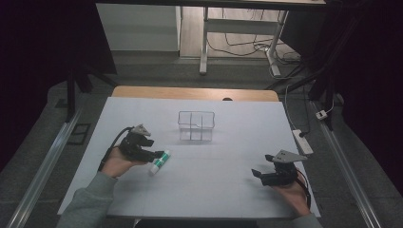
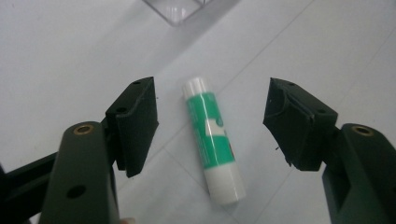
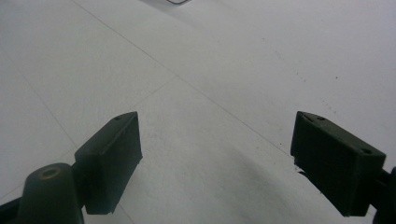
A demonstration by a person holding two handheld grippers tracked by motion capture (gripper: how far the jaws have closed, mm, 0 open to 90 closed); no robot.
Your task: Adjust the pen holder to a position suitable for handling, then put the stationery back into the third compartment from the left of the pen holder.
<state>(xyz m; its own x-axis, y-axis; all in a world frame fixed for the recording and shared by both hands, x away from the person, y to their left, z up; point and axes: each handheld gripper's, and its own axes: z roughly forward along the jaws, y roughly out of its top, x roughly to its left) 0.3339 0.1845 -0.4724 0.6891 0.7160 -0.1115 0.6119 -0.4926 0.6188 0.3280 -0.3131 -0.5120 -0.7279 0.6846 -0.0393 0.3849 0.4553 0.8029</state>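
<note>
White table (image 1: 214, 190) in dim room

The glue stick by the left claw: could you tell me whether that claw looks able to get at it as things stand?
Probably yes. The glue stick lies flat on the table between the left claw's open jaws, untouched, with nothing in the way.

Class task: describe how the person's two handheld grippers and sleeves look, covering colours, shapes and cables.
Both the left gripper and the right gripper are black, two-jawed tools with blocky, wedge-shaped pads. Each carries a grey three-cornered plate on top and trails a dark cable. The sleeve is grey-green.
</note>
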